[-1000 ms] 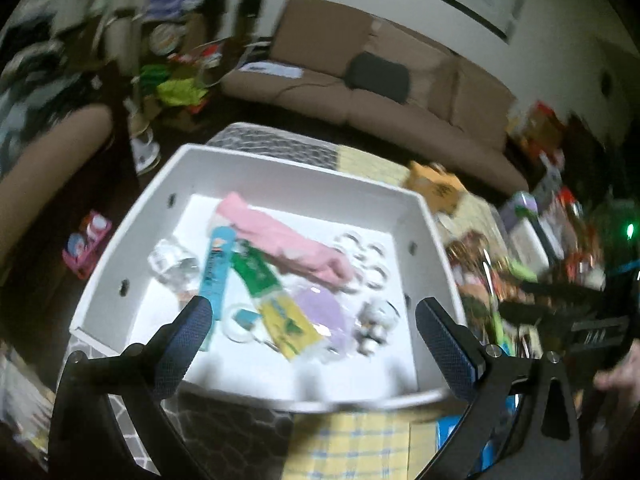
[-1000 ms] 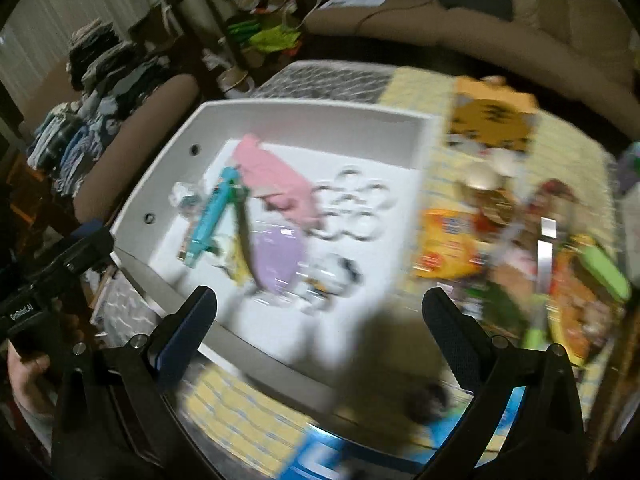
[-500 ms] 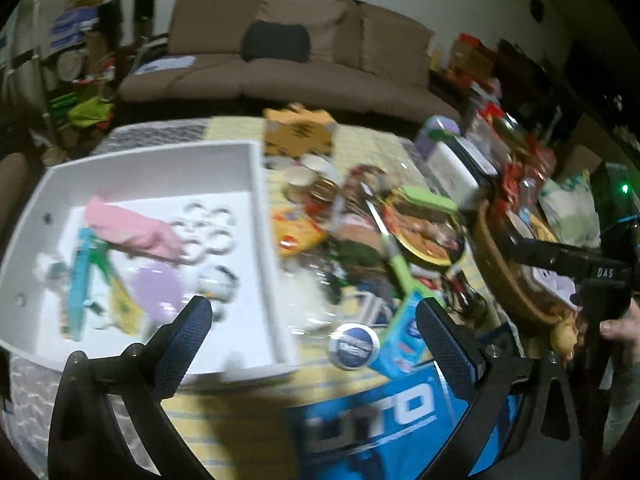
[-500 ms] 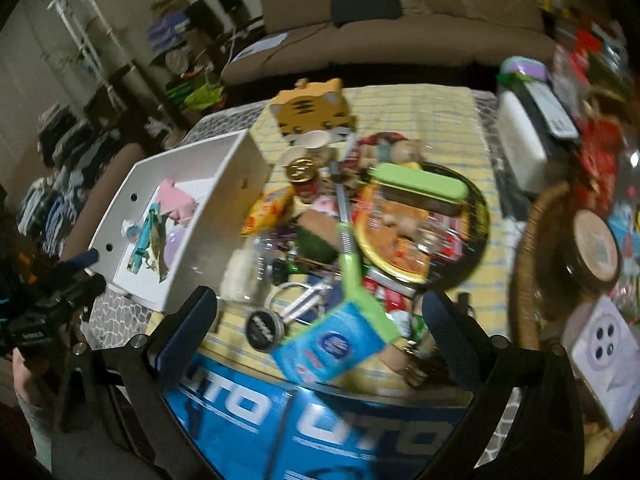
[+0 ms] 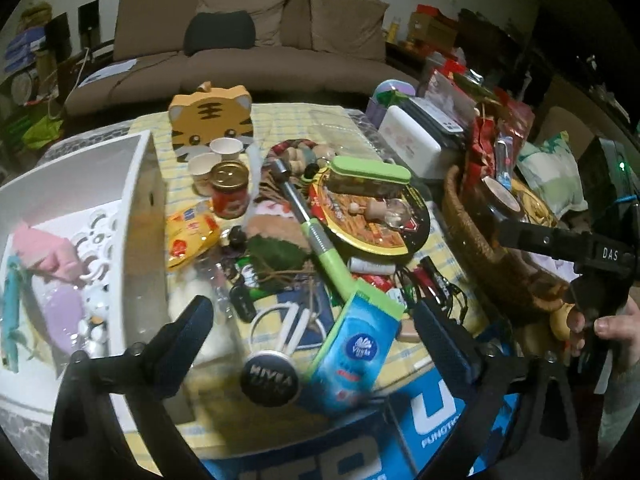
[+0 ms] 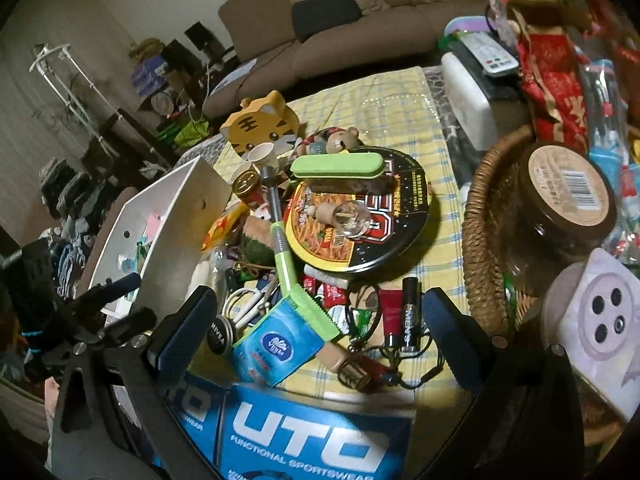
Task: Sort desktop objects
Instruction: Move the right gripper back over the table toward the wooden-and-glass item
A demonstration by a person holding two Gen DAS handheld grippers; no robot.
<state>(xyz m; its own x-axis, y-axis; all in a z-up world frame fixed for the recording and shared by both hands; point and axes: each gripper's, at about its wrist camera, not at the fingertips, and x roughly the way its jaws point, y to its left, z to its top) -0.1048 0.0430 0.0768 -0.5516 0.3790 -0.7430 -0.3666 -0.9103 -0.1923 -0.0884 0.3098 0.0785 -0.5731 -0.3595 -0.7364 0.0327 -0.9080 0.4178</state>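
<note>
A white box [image 5: 146, 184] on the left holds a pink cloth, a teal tube and small items. Right of it lies a pile: a black Nivea tin [image 5: 270, 378], a blue tissue pack [image 5: 356, 352], white scissors [image 5: 288, 328] and a green-handled tool [image 5: 322, 240]. My left gripper [image 5: 310, 316] hovers over the tin and pack; its jaws are closing with nothing pressed between them. My right gripper [image 6: 320, 304] is open above the tissue pack [image 6: 276, 350] and a black lip balm [image 6: 410, 316], gripping nothing.
A round noodle bowl [image 6: 360, 220] with a green case [image 6: 336, 166] on it sits mid-table. Behind are a tiger box [image 5: 210, 120], paper cups and a red can [image 5: 230, 190]. A wicker basket [image 6: 480, 240] crowds the right. A blue UTO box [image 6: 304, 440] lies at the front edge.
Both views have swung right, from over the white box to the cluttered pile beside it, and dropped a little. The left fingers stand slightly closer together.
</note>
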